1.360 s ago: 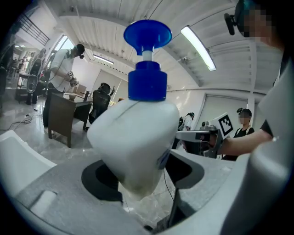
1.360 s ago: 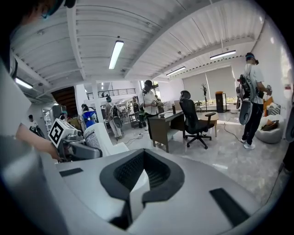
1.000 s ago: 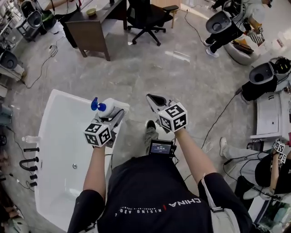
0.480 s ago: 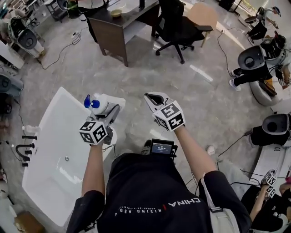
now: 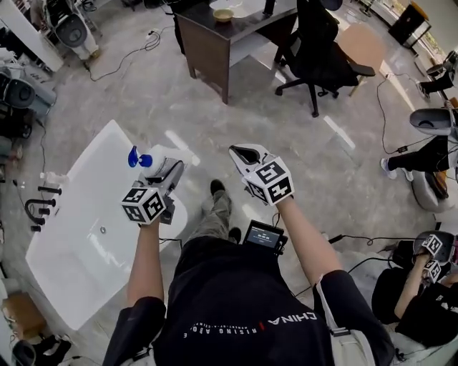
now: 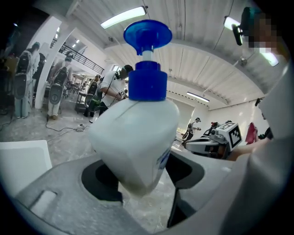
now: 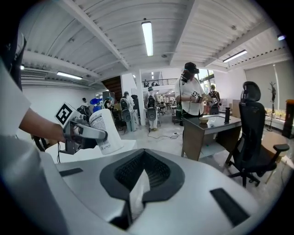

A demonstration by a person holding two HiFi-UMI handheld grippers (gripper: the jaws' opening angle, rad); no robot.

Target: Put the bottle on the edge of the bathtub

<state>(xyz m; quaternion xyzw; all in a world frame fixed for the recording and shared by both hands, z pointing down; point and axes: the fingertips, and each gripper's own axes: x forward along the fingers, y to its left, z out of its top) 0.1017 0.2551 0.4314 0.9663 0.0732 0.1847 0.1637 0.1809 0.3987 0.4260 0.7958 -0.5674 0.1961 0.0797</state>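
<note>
A white bottle [image 5: 153, 165] with a blue pump top is clamped in my left gripper [image 5: 163, 172], held tilted in the air over the right rim of the white bathtub [image 5: 71, 257]. In the left gripper view the bottle [image 6: 138, 133] fills the middle, and both pads of the gripper [image 6: 138, 181] press on its lower body. My right gripper [image 5: 244, 154] hovers to the right over the floor, jaws together and holding nothing. The right gripper view looks across its closed jaws [image 7: 140, 183] to the bottle [image 7: 104, 131] in the left gripper [image 7: 85, 133].
Black tap fittings [image 5: 36, 207] stand at the tub's left rim. A dark desk [image 5: 229, 39] with a bowl [image 5: 223, 14] and a black office chair [image 5: 322, 57] are ahead. Cables [image 5: 358, 239] run over the grey floor. A person [image 5: 422, 293] sits at the right.
The view has swung round, so the tub sits further left and more slanted. Both grippers keep their pose and the bottle stays gripped. The person's foot has stepped forward.
</note>
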